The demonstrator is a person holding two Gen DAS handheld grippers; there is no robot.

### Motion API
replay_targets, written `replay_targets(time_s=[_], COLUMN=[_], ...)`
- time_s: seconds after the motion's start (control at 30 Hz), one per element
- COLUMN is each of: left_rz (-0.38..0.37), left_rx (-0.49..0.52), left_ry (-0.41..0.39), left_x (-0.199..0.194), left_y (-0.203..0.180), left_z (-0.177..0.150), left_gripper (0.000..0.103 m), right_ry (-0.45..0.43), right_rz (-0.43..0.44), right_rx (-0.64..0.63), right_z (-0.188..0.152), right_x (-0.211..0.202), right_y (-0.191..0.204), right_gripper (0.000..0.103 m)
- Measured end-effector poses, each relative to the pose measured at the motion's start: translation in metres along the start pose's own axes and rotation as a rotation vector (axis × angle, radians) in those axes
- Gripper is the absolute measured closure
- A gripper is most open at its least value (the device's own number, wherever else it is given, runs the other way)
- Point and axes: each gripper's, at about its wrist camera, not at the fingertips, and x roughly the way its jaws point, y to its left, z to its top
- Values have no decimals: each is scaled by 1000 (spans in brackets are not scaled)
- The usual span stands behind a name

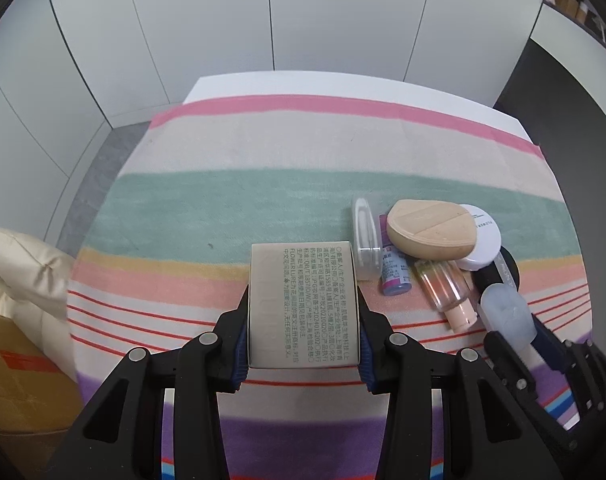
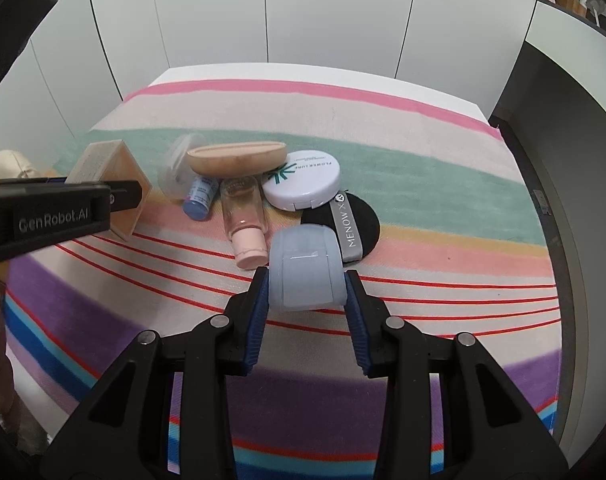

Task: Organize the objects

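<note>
My left gripper (image 1: 303, 312) is shut on an upright beige printed box (image 1: 299, 272), with a blue pad pressing each side. The right wrist view shows the same box (image 2: 103, 160) at far left. My right gripper (image 2: 307, 280) is shut on a pale blue translucent container (image 2: 305, 260) on the striped cloth (image 2: 423, 184). Behind it lies a pile: a pink-capped clear bottle (image 2: 245, 212), a small blue bottle (image 2: 201, 198), a clear plastic case (image 2: 179, 164), a beige puff (image 2: 237, 158), a white compact (image 2: 303, 180) and a black puff (image 2: 363, 220) with a grey band.
A cream padded cushion (image 1: 19, 272) and a cardboard box (image 1: 19, 380) stand left of the table. White wall panels (image 1: 223, 20) rise behind it. A dark panel (image 2: 543, 140) runs along the right edge. The cloth's far half holds nothing.
</note>
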Motion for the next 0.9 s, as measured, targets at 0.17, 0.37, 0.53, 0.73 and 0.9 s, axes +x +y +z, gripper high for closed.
replay_targets(time_s=[0.17,0.37,0.53,0.73,0.9], left_rz=[19,53,44,22,29], left_rx=[-10,8,17,-7,3], left_ry=[-13,-33,-64,-82,-128], left_x=[-18,-46,-74,-116,-162], left_y=[6,14,21,29,29], left_z=[3,10,14,26,40], left_gripper=[60,60,60,60,60], right_ry=[-10,-39,-72,-119,-161], right_rz=[13,17,27,41,50], right_rx=[20,34,46,44,41], right_z=[10,25,40,66,92], right_x=[-21,-50,-82,-131,-177], right_y=[-3,-5,-7,-8,-9], right_gripper=[66,66,66,66,66])
